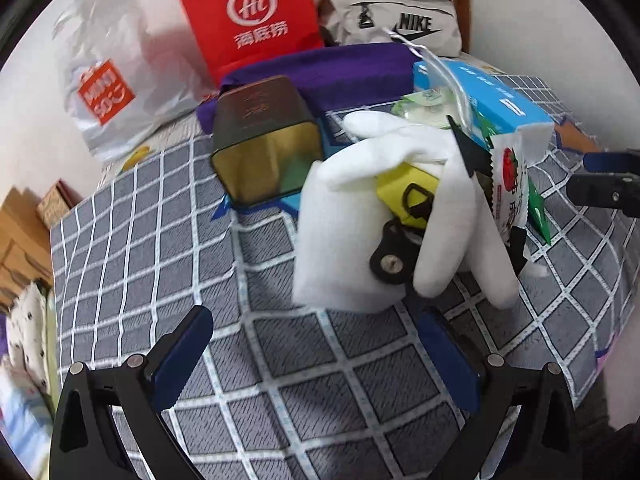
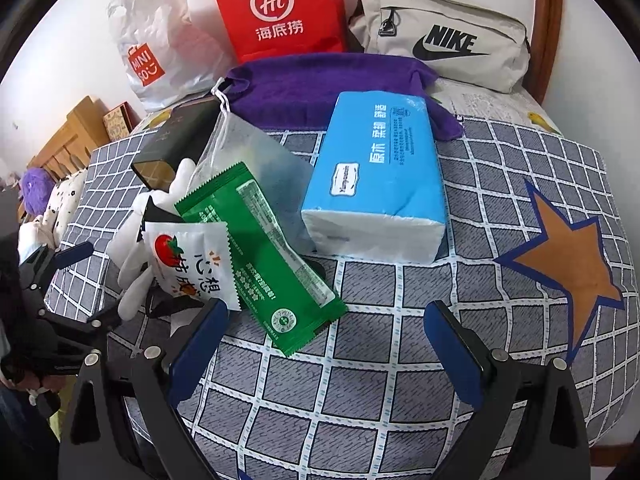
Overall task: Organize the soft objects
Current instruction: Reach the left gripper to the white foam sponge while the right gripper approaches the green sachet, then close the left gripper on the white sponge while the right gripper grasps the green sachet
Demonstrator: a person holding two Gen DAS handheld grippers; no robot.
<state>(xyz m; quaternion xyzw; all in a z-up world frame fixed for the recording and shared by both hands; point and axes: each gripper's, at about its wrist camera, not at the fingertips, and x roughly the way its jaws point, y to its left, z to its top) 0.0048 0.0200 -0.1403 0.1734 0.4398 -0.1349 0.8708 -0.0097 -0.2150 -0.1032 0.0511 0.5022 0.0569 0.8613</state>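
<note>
Bed with grey checked cover (image 2: 360,380) | left tongs (image 1: 316,360) wide, holding nothing, near white soft plush toy (image 1: 340,240) | right tongs (image 2: 324,352) wide, holding nothing, near green snack packet (image 2: 272,256) | blue tissue pack (image 2: 380,176) far | sorting looks barely begun.

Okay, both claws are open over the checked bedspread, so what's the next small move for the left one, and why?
Probably ease the left claw forward onto the white plush toy and close on it. It lies just ahead of the open fingers, nearest of the soft things. The right claw holds nothing and faces the green packet and blue tissue pack, so it seems less well placed for the plush.
</note>
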